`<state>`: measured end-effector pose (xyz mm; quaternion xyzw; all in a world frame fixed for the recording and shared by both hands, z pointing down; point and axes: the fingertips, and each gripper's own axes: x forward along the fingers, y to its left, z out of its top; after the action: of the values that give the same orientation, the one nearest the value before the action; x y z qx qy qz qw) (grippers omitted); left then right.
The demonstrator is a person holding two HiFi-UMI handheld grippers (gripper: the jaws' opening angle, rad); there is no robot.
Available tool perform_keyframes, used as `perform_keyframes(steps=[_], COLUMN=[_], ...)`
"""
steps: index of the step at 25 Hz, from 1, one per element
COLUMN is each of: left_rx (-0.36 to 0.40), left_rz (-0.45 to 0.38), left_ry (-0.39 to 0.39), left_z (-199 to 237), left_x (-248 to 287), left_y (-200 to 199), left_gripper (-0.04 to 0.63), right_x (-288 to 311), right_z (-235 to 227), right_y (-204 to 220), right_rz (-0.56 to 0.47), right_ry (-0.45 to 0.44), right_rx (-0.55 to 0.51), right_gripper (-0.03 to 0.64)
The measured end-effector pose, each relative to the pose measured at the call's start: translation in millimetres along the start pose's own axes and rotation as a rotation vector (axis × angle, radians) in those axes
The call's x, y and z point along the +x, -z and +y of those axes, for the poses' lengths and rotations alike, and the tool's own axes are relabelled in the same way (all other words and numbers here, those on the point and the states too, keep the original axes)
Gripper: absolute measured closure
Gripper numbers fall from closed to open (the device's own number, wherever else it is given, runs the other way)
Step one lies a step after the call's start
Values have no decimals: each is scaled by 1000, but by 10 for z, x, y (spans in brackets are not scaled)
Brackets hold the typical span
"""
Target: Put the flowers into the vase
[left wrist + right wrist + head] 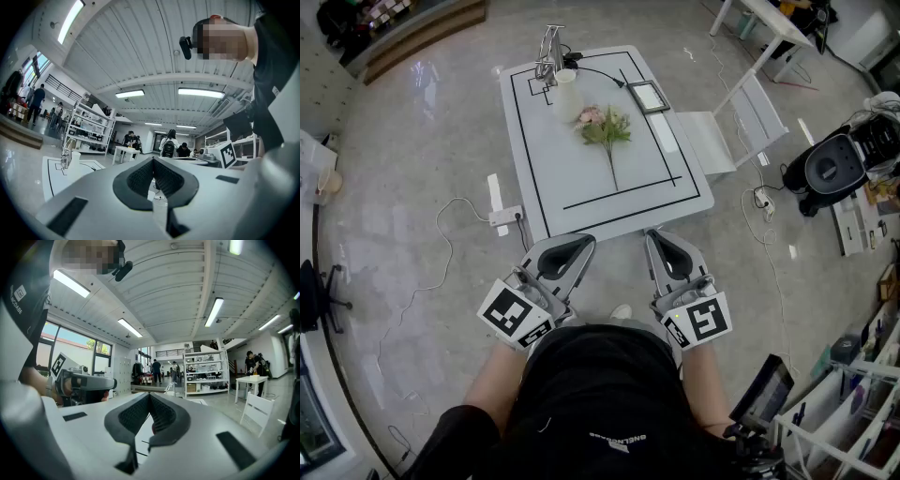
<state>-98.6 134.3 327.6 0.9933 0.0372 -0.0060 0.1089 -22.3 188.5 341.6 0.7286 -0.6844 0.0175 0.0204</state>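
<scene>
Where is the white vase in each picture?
Head view: the vase is top middle, at the far end of the table, next to the flowers.
Left gripper view: the vase is low at the left.
Right gripper view: I cannot make it out.
Shared landmark: the metal stand beside the vase, low left in the left gripper view and small in the middle of the right gripper view.

Glossy grey floor point(394, 234); white shelving point(206, 373)
</scene>
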Motion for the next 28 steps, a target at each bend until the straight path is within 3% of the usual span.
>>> perform_keyframes(steps=[14, 28], left_rx=[9, 1], left_rz=[36, 64], left_ry=[25, -42], left_z=[-286, -583], left_x=[330, 990], left_y=[96, 342], left_gripper=[592, 592], right_x=[-286, -801], right_z=[-370, -1111], right_y=[-48, 165], right_rz=[-50, -46], right_ry=[7, 7], right_rx=[93, 189], right_gripper=[615, 615])
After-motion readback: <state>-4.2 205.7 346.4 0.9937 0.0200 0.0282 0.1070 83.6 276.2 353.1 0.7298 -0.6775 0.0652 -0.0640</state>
